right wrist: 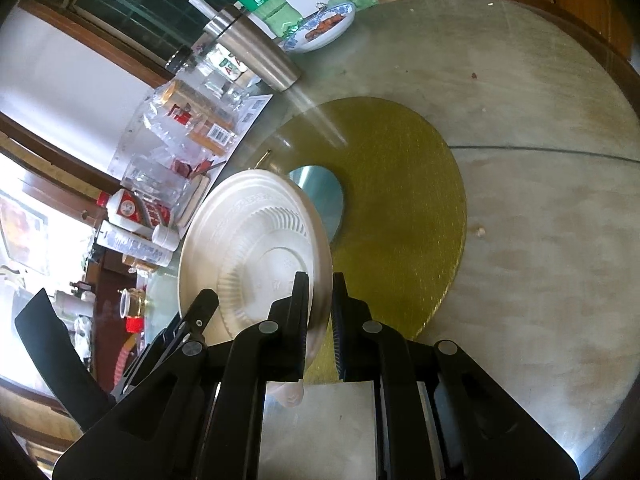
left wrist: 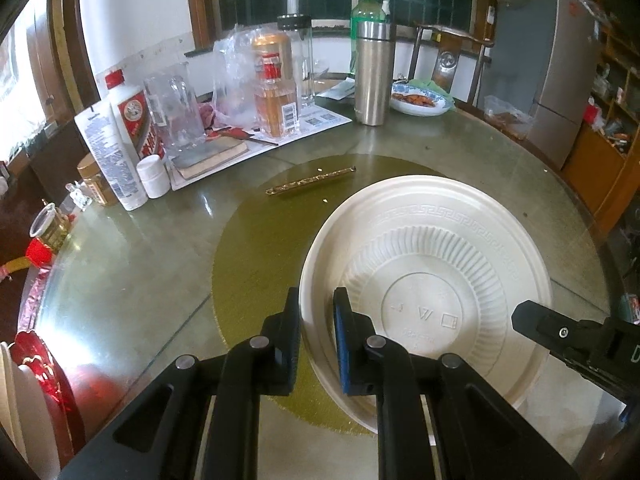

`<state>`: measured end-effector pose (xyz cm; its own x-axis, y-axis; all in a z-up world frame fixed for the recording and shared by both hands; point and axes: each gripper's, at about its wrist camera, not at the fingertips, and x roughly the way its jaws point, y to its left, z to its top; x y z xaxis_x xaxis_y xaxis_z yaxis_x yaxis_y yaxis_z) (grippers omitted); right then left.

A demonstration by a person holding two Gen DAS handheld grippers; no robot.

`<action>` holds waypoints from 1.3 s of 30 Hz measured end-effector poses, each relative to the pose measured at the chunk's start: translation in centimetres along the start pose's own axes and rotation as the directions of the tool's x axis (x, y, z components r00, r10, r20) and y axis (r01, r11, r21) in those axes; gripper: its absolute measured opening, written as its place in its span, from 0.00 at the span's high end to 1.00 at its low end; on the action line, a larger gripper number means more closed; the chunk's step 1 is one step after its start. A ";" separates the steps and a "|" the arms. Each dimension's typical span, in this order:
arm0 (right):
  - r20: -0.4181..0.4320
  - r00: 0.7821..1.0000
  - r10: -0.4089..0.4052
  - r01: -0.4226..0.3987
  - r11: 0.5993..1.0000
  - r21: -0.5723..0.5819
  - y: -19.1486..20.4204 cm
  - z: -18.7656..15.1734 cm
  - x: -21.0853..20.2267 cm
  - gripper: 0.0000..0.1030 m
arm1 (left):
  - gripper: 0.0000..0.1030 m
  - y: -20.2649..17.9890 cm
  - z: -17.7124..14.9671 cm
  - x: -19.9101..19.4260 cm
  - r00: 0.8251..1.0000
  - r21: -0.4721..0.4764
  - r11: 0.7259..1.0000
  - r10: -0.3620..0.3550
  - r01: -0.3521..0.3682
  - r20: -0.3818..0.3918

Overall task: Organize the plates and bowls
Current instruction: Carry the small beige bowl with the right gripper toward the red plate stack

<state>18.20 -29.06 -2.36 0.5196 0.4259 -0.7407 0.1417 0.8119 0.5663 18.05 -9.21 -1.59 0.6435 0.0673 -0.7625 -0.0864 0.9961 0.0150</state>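
With both my left gripper (left wrist: 317,312) and right gripper (right wrist: 320,296) pinching the upturned cream plate's (left wrist: 432,248) rim, I judge I'm mid-carry and next need a stacking spot.

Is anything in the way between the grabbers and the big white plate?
No. Both already have it: the left gripper and the right gripper each have fingers on either side of the white plate's rim, at opposite edges.
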 end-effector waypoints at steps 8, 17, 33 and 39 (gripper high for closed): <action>0.018 1.000 0.009 -0.009 1.000 -0.014 0.6 -1.2 -1.6 0.90 | 0.87 0.2 -0.6 -2.0 0.999 0.008 1.000 0.007 -0.007 0.033; 0.039 0.999 0.025 -0.023 0.999 -0.030 1.1 -2.5 -3.1 0.90 | 0.87 0.6 -1.4 -3.9 0.998 0.010 1.000 0.012 -0.012 0.066; 0.053 0.998 0.031 -0.029 0.998 -0.054 2.3 -3.8 -4.0 0.90 | 0.86 1.5 -2.5 -5.9 0.996 0.010 1.000 0.022 -0.023 0.092; 0.052 0.998 0.039 -0.035 0.997 -0.069 2.9 -4.7 -4.0 0.90 | 0.86 2.3 -3.3 -6.5 0.995 0.004 1.000 0.029 -0.029 0.096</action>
<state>12.54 -26.57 0.53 0.5674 0.4360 -0.6985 0.0649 0.8220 0.5658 11.17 -7.54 1.31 0.7109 0.1008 -0.6961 -0.1017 0.9940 0.0400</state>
